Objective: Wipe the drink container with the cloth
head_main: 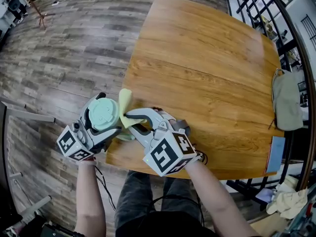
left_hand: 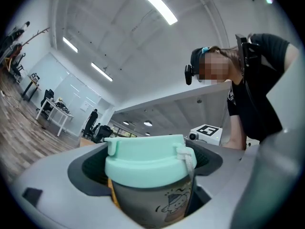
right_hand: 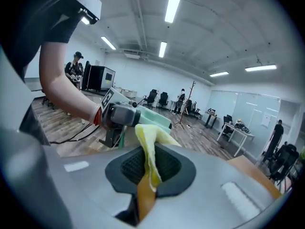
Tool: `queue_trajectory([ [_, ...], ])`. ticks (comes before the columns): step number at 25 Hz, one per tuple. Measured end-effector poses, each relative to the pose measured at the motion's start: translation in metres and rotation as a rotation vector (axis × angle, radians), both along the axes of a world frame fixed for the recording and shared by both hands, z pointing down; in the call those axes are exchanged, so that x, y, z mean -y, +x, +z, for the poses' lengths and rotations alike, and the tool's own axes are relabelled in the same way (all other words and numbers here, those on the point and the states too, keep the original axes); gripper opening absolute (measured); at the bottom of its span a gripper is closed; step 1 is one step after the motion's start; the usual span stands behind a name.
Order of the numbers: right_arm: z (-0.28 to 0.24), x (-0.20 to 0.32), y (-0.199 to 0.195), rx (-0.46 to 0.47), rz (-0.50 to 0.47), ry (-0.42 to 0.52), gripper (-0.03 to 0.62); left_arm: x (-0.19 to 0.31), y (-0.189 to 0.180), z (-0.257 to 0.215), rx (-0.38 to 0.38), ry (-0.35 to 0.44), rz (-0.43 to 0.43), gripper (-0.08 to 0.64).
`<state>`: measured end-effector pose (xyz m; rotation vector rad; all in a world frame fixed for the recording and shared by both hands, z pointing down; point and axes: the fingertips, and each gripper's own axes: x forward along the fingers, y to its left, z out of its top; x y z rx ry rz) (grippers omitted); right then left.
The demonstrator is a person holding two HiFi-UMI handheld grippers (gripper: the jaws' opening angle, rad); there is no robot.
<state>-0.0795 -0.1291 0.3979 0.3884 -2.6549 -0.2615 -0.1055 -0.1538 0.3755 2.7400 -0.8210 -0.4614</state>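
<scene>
The drink container (left_hand: 147, 168) is gripped around its body by the left gripper (head_main: 105, 116), held above the table's (head_main: 207, 73) near-left edge so its sides are reachable, while the right gripper (right_hand: 147, 171) pinches the yellow cloth (head_main: 124, 102) just beside it, ready to wipe.
</scene>
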Motion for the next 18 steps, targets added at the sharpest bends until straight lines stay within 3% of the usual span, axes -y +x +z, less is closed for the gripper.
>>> queue_trajectory([
  [7,0.028,-0.008,-0.013,-0.175,-0.078,0.032,0.025,0.004,-0.019,0.004,-0.095,-0.028,0.058,0.483],
  [18,0.088,-0.033,0.002,-0.255,-0.06,-0.117,0.025,0.003,-0.031,0.005,-0.169,-0.028,0.111,0.483],
])
